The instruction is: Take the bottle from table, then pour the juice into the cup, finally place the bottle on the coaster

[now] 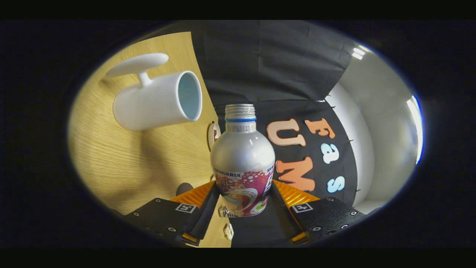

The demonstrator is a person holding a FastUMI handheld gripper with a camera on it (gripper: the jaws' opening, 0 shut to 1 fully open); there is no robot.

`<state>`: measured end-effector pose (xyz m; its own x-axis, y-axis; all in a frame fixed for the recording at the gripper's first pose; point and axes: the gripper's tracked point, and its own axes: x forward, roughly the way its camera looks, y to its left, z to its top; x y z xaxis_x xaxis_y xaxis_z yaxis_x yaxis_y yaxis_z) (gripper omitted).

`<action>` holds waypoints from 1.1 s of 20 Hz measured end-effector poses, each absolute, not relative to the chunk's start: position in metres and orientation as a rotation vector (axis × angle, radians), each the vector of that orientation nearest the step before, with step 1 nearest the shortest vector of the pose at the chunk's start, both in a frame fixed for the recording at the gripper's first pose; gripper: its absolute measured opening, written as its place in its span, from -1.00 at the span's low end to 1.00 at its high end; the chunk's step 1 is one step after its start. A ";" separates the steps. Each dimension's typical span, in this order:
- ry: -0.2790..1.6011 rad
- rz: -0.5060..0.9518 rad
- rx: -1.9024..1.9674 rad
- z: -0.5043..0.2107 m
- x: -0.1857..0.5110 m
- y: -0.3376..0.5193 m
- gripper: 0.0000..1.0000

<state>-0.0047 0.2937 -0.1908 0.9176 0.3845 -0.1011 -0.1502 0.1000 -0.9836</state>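
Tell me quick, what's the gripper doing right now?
Gripper: shut on the bottle, one finger pressing each side of its lower body; the bottle's cap is off.

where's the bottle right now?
In the gripper view the bottle sits clamped between the gripper's two fingers, cap off, with the white cup on the wooden table beyond it.

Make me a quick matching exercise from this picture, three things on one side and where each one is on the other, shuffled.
Things:
1. bottle
2. cup
3. saucer

Places:
A. on the wooden table, beyond the fingers, open mouth facing the bottle's neck
B. clamped between the two fingers of the gripper, cap off
C. just behind the cup's handle

Pairs: 1-B, 2-A, 3-C
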 end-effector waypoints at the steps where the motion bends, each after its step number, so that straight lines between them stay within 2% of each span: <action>1: -0.217 0.389 -1.439 -0.188 -0.004 0.293 0.55; 22: -0.403 0.323 -1.646 -0.178 0.000 0.298 0.54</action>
